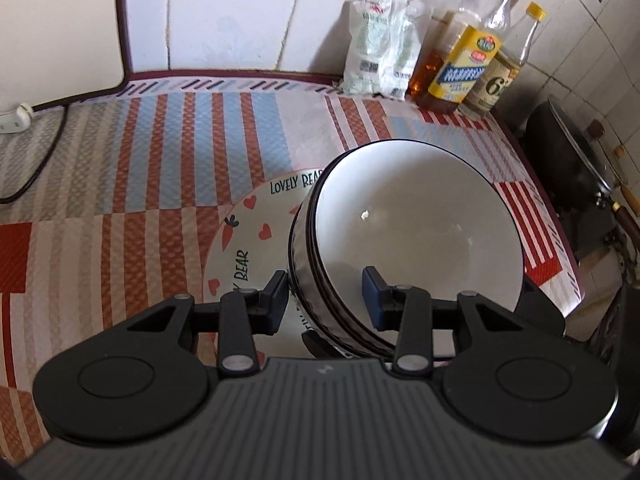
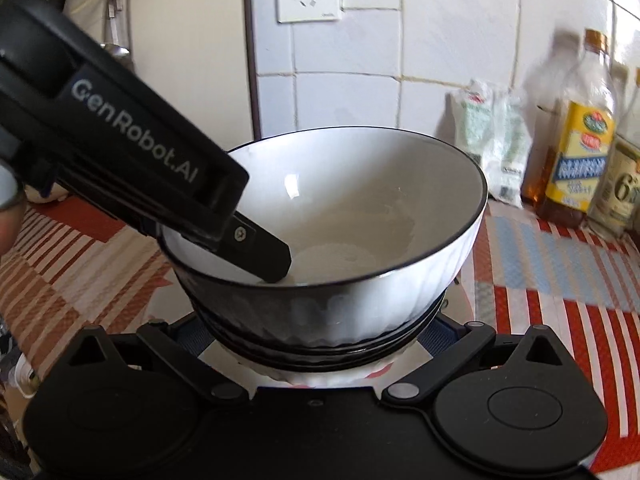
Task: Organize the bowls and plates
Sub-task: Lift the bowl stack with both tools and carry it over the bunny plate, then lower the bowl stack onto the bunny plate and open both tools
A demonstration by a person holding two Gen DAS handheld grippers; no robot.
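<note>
On the tabletop [image 1: 160, 152], covered by a striped cloth in red, blue and cream, we see a stack of white bowls [image 1: 416, 232] with dark rims resting on a plate [image 1: 248, 240] printed with hearts, carrots and the words "LOVELY BEAR". Nearest us, our left gripper [image 1: 325, 294] straddles the near rim of the stack, one finger outside the wall and one inside the top bowl; its jaws stand apart, and we cannot tell whether they press the rim. In the right wrist view, our right gripper [image 2: 320, 328] sits spread wide around the base of the stack, its fingertips hidden behind the bowls. Farther back, against the tiled wall, stand a plastic packet [image 1: 380, 52] and oil bottles [image 1: 468, 56]. A dark wok [image 1: 572, 152] lies beyond the tabletop's right edge.
</note>
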